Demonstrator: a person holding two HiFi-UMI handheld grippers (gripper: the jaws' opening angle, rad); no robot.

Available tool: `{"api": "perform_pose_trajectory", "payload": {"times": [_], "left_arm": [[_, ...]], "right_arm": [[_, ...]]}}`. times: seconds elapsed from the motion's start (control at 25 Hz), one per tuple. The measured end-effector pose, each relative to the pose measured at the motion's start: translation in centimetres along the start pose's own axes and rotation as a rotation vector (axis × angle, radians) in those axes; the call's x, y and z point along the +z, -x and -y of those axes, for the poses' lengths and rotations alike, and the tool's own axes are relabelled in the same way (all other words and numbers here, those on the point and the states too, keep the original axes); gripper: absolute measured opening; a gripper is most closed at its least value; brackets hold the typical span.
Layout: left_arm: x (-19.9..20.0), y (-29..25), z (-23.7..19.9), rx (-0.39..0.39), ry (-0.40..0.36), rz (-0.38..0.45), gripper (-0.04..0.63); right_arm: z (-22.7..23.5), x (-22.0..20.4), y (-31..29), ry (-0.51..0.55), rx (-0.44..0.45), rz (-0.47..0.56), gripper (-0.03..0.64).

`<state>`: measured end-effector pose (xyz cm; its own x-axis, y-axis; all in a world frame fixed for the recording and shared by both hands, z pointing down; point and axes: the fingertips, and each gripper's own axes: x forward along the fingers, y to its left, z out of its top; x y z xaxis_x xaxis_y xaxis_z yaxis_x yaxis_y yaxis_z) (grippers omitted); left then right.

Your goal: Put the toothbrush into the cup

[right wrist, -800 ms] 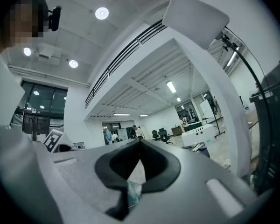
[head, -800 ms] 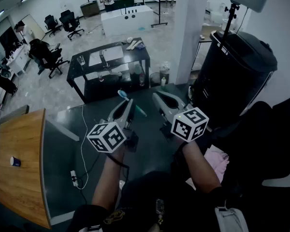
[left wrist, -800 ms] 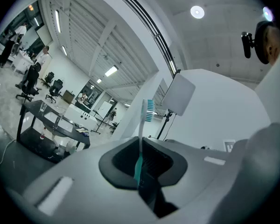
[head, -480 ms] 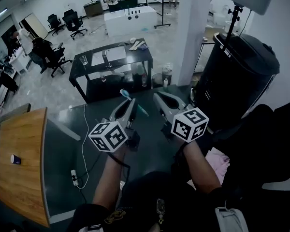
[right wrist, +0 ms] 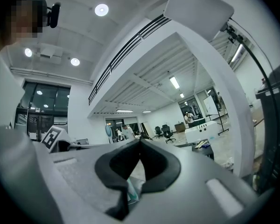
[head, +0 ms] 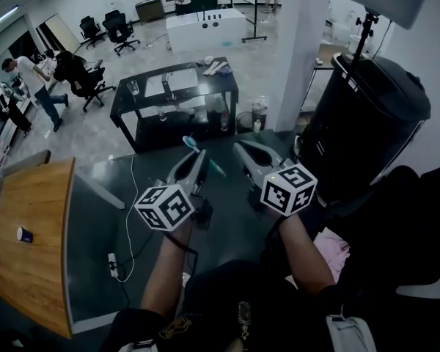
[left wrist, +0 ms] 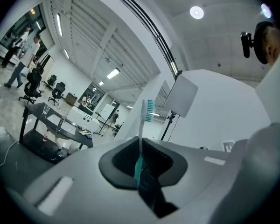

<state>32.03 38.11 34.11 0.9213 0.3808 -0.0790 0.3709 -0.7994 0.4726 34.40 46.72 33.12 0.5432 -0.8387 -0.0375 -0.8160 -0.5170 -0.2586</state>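
Note:
My left gripper (head: pixel 199 155) is held up level, shut on a teal and white toothbrush (head: pixel 213 166). In the left gripper view the toothbrush (left wrist: pixel 142 125) stands upright between the jaws, bristle head on top. Beside it on the right, my right gripper (head: pixel 238 147) has its jaw tips together. In the right gripper view its tips (right wrist: pixel 140 141) meet; a small teal-white bit shows low in the gap, and I cannot tell what it is. A small blue cup (head: pixel 23 235) stands on the wooden table (head: pixel 37 270) far to the left.
Below the grippers lies a dark table (head: pixel 227 218) with a white cable (head: pixel 128 233). A black glass desk (head: pixel 176 94) stands ahead, a white pillar (head: pixel 304 42) and a large black bin (head: pixel 367 116) to the right. People and office chairs are at the far left.
Both grippers stay almost where they were, the toothbrush still in the left one. A person in the far left background has walked on.

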Motion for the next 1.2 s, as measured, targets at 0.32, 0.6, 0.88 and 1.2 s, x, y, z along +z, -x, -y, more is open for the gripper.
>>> {"api": "perform_pose_trajectory", "payload": {"times": [0.32, 0.6, 0.88, 1.2], "left_arm": [[0.8, 3.4, -3.7, 0.113, -0.015, 0.026, 0.028], [2.6, 9.6, -7.9, 0.288, -0.023, 0.079, 0.028], [5.2, 17.4, -11.6, 0.453, -0.037, 0.145, 0.028], [8.0, 26.8, -16.3, 0.582, -0.048, 0.192, 0.028]], "right_arm": [[-2.4, -2.6, -3.4, -0.02, 0.108, -0.05, 0.002], [-7.5, -4.9, -8.0, -0.031, 0.277, -0.111, 0.003], [-14.2, -7.3, -12.3, -0.044, 0.436, -0.155, 0.002], [-23.3, -10.6, -17.5, -0.048, 0.559, -0.205, 0.003]]}}
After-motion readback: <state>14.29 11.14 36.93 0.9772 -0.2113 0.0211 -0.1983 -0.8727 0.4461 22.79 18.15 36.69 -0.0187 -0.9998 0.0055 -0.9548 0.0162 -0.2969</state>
